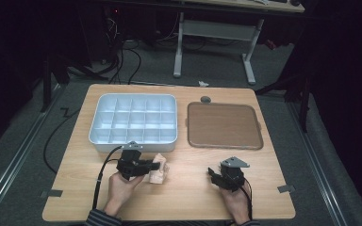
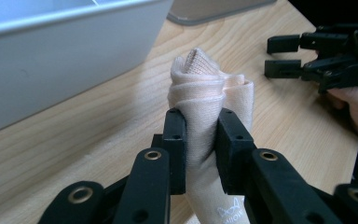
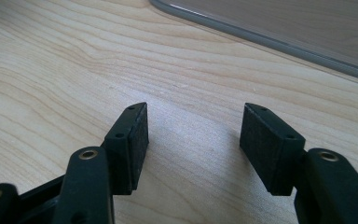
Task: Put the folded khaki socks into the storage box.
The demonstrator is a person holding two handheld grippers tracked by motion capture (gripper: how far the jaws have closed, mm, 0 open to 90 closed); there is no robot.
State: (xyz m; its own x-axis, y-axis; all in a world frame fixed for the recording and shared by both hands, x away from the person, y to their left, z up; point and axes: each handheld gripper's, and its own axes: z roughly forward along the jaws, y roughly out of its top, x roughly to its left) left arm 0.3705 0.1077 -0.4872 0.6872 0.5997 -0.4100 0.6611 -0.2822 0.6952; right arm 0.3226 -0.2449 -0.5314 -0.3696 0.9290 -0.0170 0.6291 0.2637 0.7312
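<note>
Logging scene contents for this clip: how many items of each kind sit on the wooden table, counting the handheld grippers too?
Divided white organizer tray: 1
Flat brown tray: 1
Rolled peach sock: 1, pinched in the left gripper
Handheld grippers: 2, the right gripper open over bare wood
Total: 5

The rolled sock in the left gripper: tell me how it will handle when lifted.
The sock looks soft: it bulges where the left gripper pinches it, so it probably sags rather than stays stiff. Knit fabric likely grips the pads, so slipping seems unlikely. The roll may loosen.
</note>
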